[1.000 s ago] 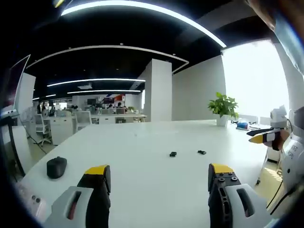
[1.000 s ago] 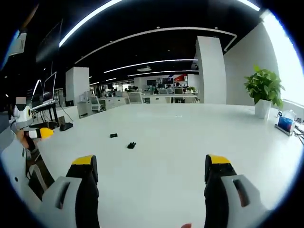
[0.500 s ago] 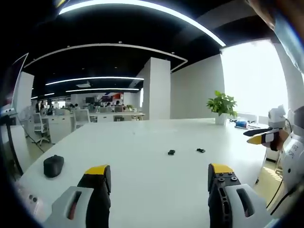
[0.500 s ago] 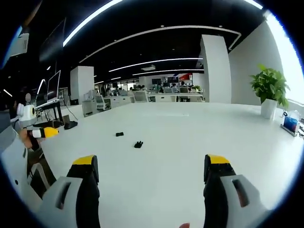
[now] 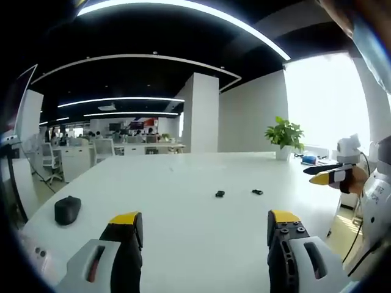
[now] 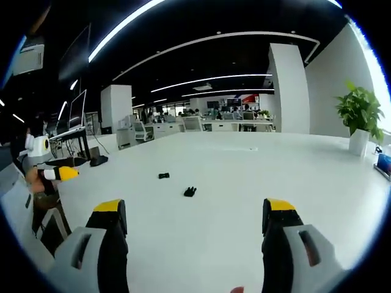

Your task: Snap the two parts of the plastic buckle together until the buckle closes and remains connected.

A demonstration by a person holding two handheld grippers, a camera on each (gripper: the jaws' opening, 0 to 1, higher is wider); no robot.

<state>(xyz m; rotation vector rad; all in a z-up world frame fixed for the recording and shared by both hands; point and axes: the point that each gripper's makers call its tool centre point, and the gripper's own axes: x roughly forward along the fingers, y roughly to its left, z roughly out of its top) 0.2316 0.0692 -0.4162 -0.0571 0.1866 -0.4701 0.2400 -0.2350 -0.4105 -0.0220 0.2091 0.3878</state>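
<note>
I hold my left gripper (image 5: 204, 223) and right gripper (image 6: 194, 213) level above the near table (image 6: 244, 165), jaws spread wide, gripping nothing. The two buckle parts (image 5: 219, 194) (image 5: 258, 192) lie apart farther out, untouched.

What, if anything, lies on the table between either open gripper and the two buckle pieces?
Nothing visible does. Bare white table runs from the right gripper to the nearer buckle piece and farther piece, and from the left gripper to them. The black mouse sits off to that view's left.
</note>
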